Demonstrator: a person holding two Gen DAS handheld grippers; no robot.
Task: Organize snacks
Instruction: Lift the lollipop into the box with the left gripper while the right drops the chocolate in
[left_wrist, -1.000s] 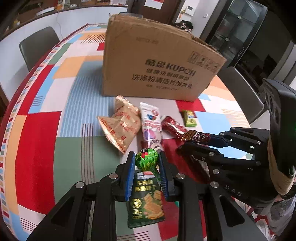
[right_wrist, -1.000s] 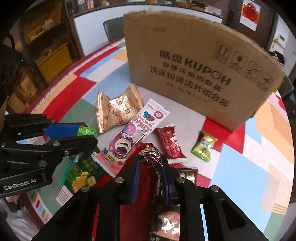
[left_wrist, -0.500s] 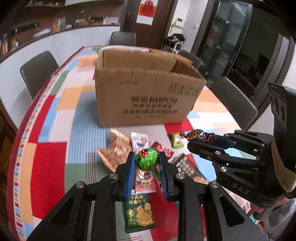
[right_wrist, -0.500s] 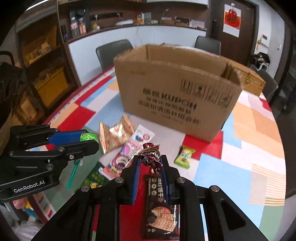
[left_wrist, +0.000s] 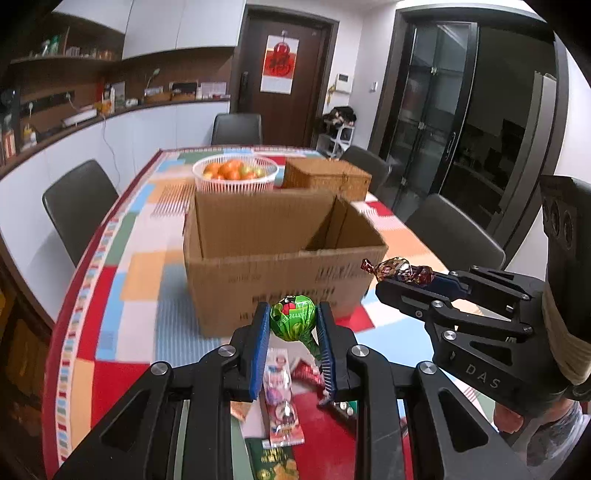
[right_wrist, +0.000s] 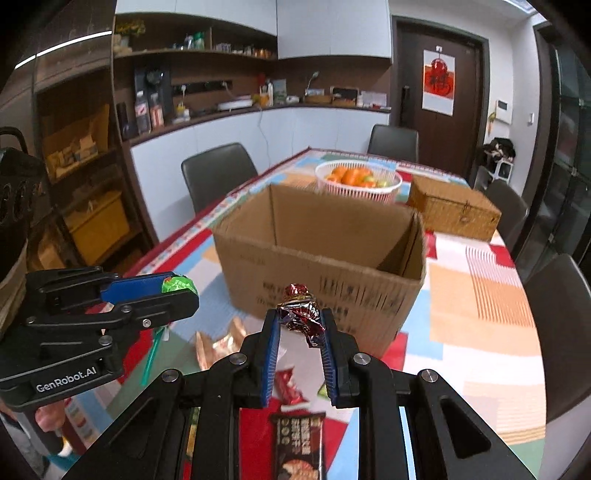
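Two sweets are up off the table: my left gripper (left_wrist: 292, 322) is clamped on the green lollipop (left_wrist: 291, 319), my right gripper (right_wrist: 300, 322) pinched tight on the dark red foil candy (right_wrist: 300, 318). Both hang short of the open cardboard box (right_wrist: 321, 251) just beyond, whose floor I cannot see. Left near me: the pink packet (left_wrist: 279, 398), dark biscuit bar (right_wrist: 299, 443), gold packets (right_wrist: 218, 345).

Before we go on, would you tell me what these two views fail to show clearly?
- Cardboard box floor: both views, hidden by its front wall.
- Box print: both views, motion-blurred, unreadable.
- Snack packets: left wrist view, partly covered by the left hand-held gripper.
- Dark biscuit packet: right wrist view, cut by the bottom edge.
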